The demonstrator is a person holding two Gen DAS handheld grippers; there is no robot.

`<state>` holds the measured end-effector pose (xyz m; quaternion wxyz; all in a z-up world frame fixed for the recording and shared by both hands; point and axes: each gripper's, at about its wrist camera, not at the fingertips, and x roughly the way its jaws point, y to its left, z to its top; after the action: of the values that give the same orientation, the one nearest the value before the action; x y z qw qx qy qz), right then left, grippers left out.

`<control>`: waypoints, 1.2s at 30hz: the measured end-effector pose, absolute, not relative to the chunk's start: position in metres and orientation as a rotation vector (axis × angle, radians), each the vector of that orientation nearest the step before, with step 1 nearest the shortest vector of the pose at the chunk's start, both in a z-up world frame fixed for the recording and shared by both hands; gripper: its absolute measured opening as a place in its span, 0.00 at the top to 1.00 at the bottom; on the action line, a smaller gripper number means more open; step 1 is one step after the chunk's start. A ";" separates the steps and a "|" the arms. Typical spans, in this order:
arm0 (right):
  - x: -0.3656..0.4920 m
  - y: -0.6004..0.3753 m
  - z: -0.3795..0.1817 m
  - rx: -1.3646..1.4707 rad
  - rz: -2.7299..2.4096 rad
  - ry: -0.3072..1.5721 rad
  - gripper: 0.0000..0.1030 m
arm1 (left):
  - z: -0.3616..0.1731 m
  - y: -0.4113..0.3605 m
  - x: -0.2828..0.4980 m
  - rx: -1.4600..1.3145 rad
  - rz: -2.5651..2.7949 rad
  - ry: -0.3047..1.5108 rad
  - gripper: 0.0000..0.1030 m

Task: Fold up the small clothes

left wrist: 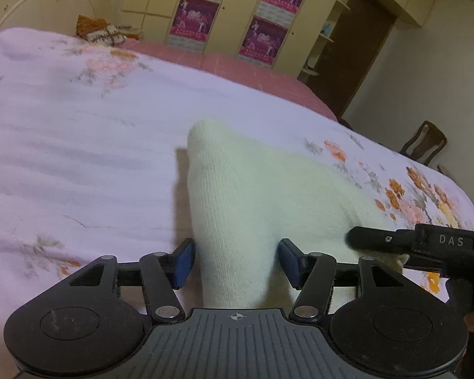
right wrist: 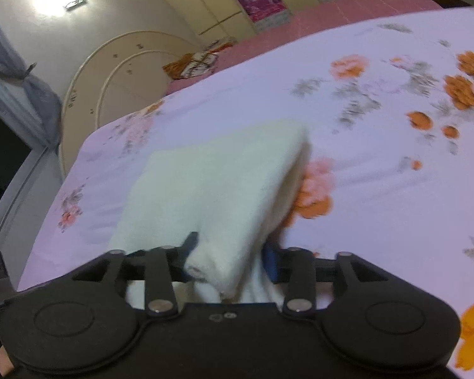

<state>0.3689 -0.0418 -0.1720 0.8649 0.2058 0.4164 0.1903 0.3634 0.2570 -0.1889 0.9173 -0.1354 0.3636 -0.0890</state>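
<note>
A small cream knitted garment (left wrist: 252, 186) lies partly lifted over the floral bedsheet (left wrist: 79, 145). My left gripper (left wrist: 237, 260) is shut on its near edge, the cloth bunched between the blue pads (left wrist: 183, 263). My right gripper (right wrist: 229, 257) is shut on another edge of the same garment (right wrist: 218, 183), which drapes forward from it, folded over. The right gripper's black body shows at the right edge of the left wrist view (left wrist: 426, 243), close beside the cloth.
A pink bedspread (left wrist: 243, 72) covers the far side of the bed. A small bundle of cloth (left wrist: 101, 31) lies near the headboard (right wrist: 117, 72). Cream wardrobes with posters (left wrist: 230, 15) stand behind. A wooden chair (left wrist: 426, 142) stands at right.
</note>
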 end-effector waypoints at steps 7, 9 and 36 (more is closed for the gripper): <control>0.371 -0.047 -0.141 0.346 0.292 0.746 0.61 | -0.164 0.257 0.372 -0.279 -0.144 0.665 0.43; 0.377 -0.038 -0.135 0.328 0.312 0.733 0.63 | -0.165 0.250 0.386 -0.268 -0.139 0.666 0.43; 0.329 0.001 -0.128 0.091 0.334 0.714 0.67 | -0.175 0.235 0.358 -0.195 -0.131 0.698 0.35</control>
<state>0.3287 0.0009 -0.1278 0.9224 0.0445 0.3476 0.1624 0.3581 0.2354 -0.1746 0.9329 -0.0952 0.3413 -0.0642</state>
